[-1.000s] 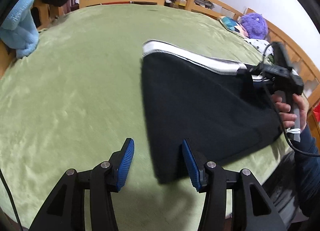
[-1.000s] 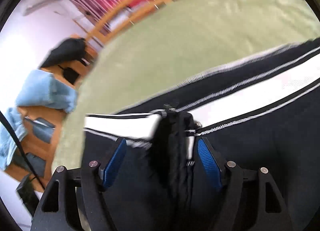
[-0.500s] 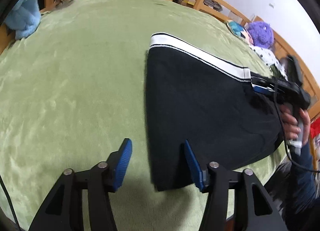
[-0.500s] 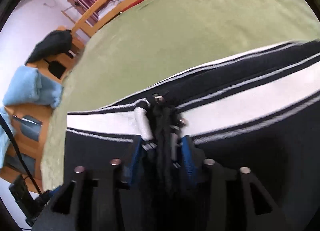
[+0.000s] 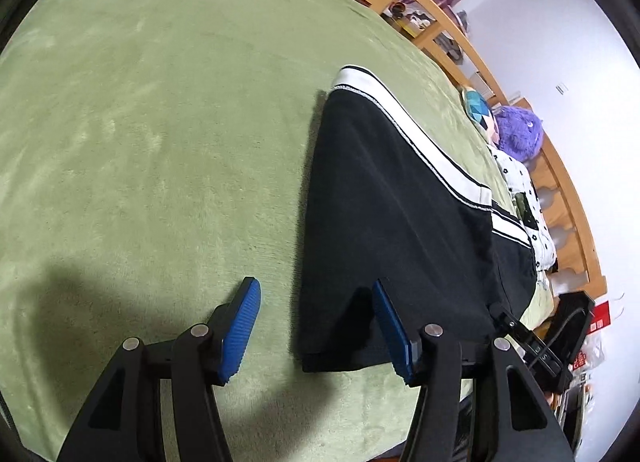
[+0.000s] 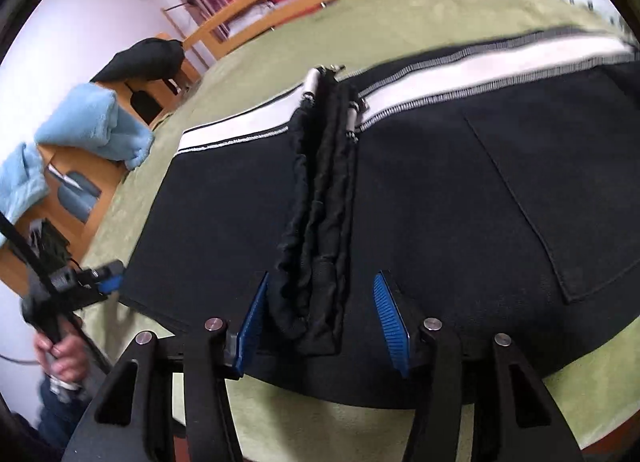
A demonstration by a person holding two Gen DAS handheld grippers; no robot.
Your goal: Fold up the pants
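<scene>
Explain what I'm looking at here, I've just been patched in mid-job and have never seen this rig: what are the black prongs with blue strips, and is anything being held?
There is no robot arm. A person holds a hand-held gripper in each hand, and each picture comes from a fisheye camera on one of them, looking out along its blue-padded jaws.

In the left view, the left gripper is open over a green blanket, at the corner of the black pants with a white stripe.

In the right view, the right gripper is also open, its jaws on either side of the bunched waistband without pinching it. The person's hand with the other gripper shows at the left edge.

Nothing is held now.
</scene>
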